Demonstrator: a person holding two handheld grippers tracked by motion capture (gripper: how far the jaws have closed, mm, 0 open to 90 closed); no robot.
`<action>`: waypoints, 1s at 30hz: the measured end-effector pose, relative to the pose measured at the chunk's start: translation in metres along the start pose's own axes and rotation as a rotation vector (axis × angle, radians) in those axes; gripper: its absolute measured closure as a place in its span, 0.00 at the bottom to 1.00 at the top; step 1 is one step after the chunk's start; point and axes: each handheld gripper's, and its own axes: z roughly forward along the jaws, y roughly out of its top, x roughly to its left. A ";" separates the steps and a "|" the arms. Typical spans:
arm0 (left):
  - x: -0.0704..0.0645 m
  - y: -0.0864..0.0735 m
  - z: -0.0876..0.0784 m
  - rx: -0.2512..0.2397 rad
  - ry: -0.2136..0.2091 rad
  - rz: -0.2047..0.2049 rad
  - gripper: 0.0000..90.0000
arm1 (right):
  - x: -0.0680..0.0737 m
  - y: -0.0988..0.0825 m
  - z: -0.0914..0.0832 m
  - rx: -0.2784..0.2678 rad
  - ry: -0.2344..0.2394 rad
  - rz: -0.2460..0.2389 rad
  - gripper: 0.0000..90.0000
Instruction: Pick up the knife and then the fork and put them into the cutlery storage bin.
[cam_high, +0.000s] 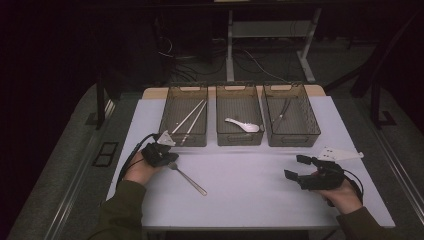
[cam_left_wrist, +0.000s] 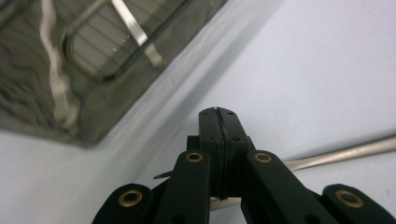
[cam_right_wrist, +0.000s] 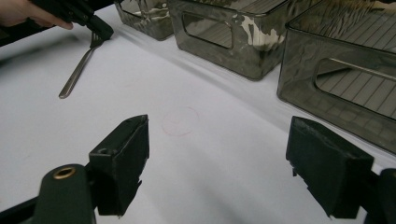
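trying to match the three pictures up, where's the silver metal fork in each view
High view: the silver metal fork lies on the white table, left of centre, its head under the left gripper.
Left gripper view: its handle runs out to the right edge, behind the shut jaws.
Right gripper view: upper left.
Shared landmark: the leftmost smoky clear plastic bin.

White surface (cam_high: 260, 195): three clear bins (cam_high: 239, 122) in a row at far edge, fork (cam_high: 189, 179) near left front.
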 end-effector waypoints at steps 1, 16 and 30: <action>0.000 -0.002 -0.002 0.007 -0.003 0.007 0.99 | 0.000 0.000 0.000 0.000 0.002 -0.002 0.23; -0.021 -0.032 -0.032 -0.058 -0.070 -0.022 0.99 | 0.001 0.001 0.002 0.008 0.004 -0.008 0.23; -0.048 -0.024 -0.033 -0.078 -0.175 0.170 0.74 | 0.000 0.001 0.001 0.001 0.008 0.003 0.23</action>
